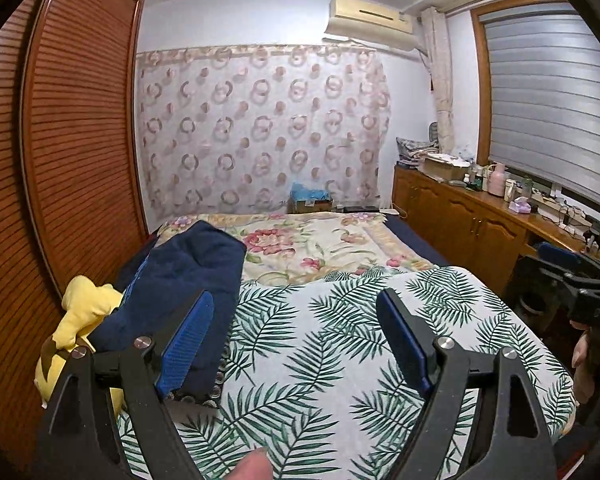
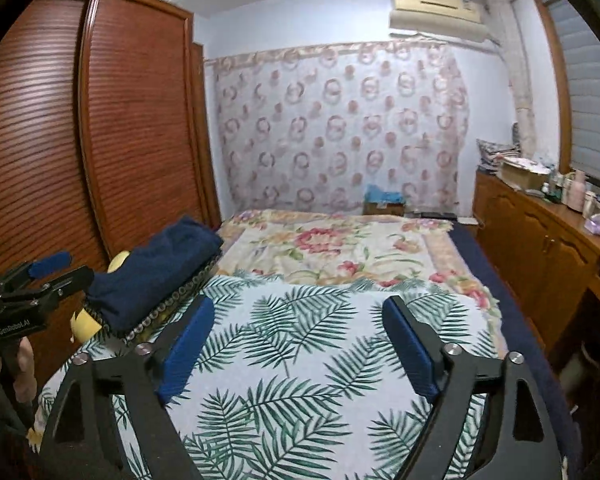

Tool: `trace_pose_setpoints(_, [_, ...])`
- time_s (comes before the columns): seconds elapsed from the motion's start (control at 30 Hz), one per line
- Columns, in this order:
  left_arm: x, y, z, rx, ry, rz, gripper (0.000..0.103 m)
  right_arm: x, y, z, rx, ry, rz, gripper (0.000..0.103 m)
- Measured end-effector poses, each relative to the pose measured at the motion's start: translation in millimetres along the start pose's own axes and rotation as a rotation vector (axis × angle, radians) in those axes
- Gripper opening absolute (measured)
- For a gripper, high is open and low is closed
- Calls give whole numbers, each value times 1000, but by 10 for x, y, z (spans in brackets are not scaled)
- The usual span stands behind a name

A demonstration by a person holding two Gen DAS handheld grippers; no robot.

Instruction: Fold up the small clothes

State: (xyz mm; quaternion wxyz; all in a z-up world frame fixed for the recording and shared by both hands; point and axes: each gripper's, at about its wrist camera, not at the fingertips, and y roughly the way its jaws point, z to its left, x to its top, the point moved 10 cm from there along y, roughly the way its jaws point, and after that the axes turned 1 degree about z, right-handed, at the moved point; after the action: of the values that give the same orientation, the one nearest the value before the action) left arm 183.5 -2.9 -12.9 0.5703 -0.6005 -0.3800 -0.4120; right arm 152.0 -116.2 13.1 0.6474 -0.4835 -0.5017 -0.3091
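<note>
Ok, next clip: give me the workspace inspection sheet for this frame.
Surface: bed with white palm-leaf print cover; floral blanket beyond it.
Job's things: dark navy blue garment piled at the bed's left edge over a yellow garment; neither looks neatly folded.
Clutter: bottles and boxes on the wooden sideboard.
Grippers: left gripper open, empty; right gripper open, empty.
Cables: some on the sideboard's near end.
Surroundings: brown louvred wardrobe, ring-patterned curtain, air conditioner.

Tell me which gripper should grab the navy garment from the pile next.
Left, probably. The left gripper is open with the navy garment right beside its left finger, above the yellow cloth. The right gripper, also open, faces the palm-leaf sheet, farther from the pile.
</note>
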Motion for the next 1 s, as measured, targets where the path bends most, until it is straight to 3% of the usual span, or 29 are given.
trace_pose_setpoints(0.27, [66, -58, -166, -11, 10, -7, 84, -132, -172, 52, -67, 20, -41, 91])
trace_pose_setpoints(1.0, [55, -62, -207, -3, 8, -12, 84, -181, -58, -74, -69, 25, -29, 91])
